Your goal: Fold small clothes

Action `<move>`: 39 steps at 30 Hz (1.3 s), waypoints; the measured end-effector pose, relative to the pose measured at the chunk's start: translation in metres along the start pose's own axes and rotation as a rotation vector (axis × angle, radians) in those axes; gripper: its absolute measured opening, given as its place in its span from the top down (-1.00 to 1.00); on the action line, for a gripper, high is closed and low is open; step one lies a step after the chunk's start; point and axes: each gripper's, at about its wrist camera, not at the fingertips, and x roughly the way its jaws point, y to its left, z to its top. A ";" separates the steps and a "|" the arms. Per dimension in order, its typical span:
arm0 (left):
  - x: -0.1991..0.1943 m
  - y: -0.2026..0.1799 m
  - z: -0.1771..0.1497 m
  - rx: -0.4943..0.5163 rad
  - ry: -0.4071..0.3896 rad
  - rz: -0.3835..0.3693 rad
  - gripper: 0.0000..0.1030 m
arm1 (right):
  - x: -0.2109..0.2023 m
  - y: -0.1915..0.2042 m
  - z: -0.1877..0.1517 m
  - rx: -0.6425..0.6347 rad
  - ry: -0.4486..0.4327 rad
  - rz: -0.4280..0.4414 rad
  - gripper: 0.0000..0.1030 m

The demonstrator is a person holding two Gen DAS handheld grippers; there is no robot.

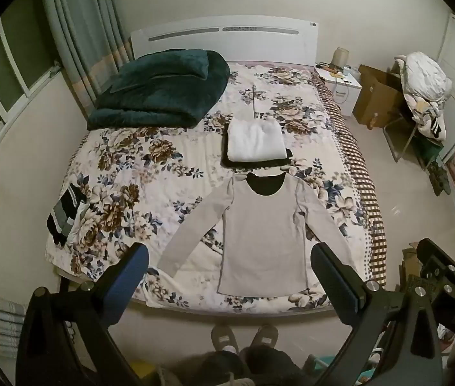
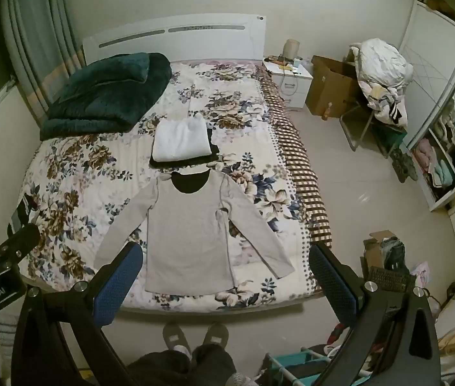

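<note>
- Judging by the bed (image 1: 124,173), folding is partly done: a white folded garment (image 1: 254,140) sits on a dark folded one (image 1: 256,162) mid-mattress, and striped clothes (image 1: 65,214) wait at the left edge.
- The grey long-sleeved top (image 1: 259,241) lies flat near the foot, sleeves splayed, not yet folded; soft knit, dark neckline.
- Left gripper (image 1: 229,271) and right gripper (image 2: 225,271) hang above it, jaws wide apart, holding nothing.

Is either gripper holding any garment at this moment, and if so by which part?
Nothing is held. The left gripper and right gripper are both open above the bed's foot, clear of the grey long-sleeved shirt lying flat.
</note>
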 end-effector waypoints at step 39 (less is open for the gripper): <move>0.000 0.002 0.000 -0.010 -0.016 -0.023 -1.00 | -0.011 -0.001 0.002 -0.003 -0.015 -0.007 -1.00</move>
